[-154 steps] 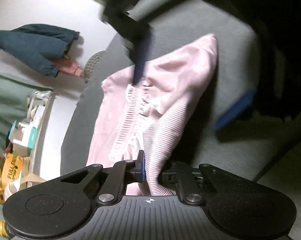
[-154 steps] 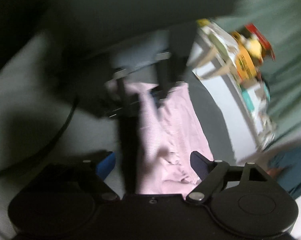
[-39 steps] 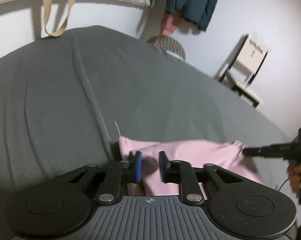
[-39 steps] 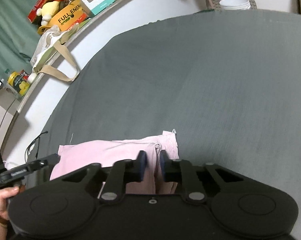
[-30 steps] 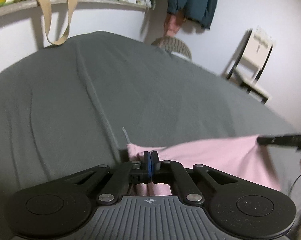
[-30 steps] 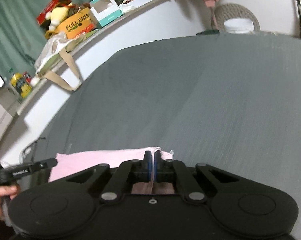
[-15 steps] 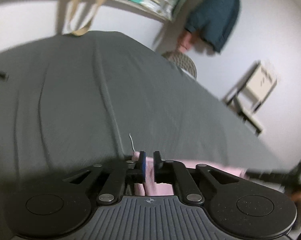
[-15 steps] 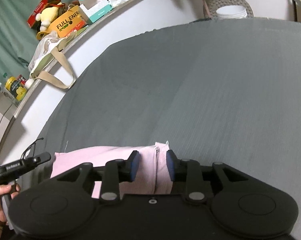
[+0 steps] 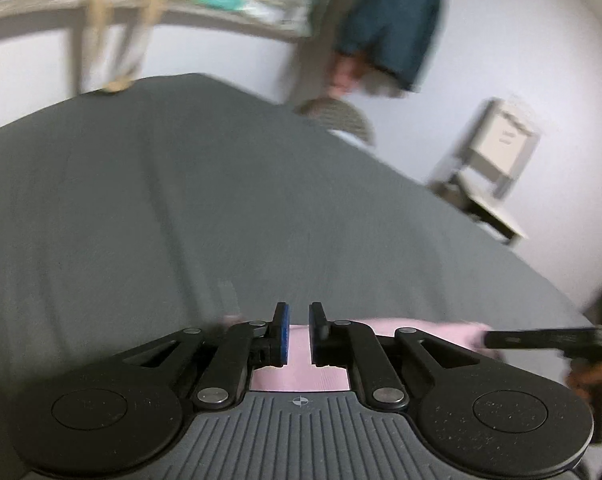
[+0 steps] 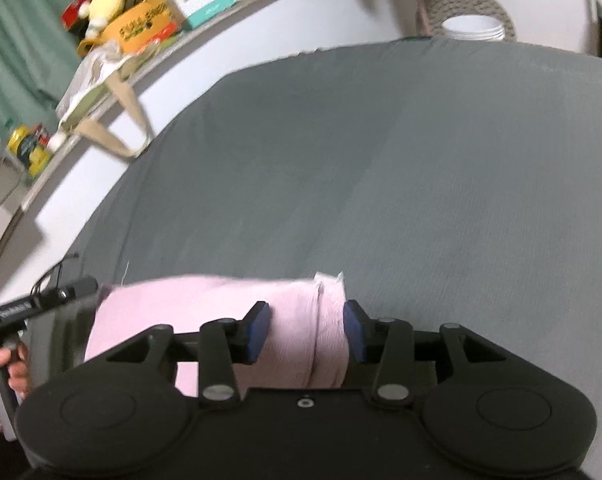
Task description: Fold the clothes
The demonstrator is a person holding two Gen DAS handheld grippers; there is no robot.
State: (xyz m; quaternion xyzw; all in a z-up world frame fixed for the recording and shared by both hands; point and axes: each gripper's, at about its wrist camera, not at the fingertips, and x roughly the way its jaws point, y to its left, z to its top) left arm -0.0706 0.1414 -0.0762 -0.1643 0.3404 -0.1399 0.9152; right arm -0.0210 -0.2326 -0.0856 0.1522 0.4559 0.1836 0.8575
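The pink garment (image 9: 297,376) lies folded on the dark grey bed (image 9: 181,220), at the near edge, just below both tools. In the left wrist view the left hand-held gripper (image 9: 298,334) stands released, with a narrow gap between its two blue pads, and the pink cloth shows through that gap and under the fingers. I cannot tell for sure if the pads touch the cloth, because this view is blurred, but they do not seem to pinch it. To the right in this view, a pink strip of the garment runs toward the other black tool, held in a hand (image 9: 589,376) at the edge of the frame.

In the right wrist view the right hand-held gripper (image 10: 307,330) is wide open. The garment (image 10: 205,304) lies between its fingers: the right end, where a ribbed fold stands up a little, sits in the gap and appears to touch both pads.

The right wrist view shows the whole width of the garment, from its left corner near the left tool and the person's hand (image 10: 1,376) to its right end. It also shows a shelf (image 10: 113,76) with an orange box (image 10: 141,28) and a cloth bag (image 10: 113,120). Only the left wrist view shows a dark teal jacket (image 9: 389,28) hanging on the wall and a folding chair (image 9: 489,168) beyond the bed.
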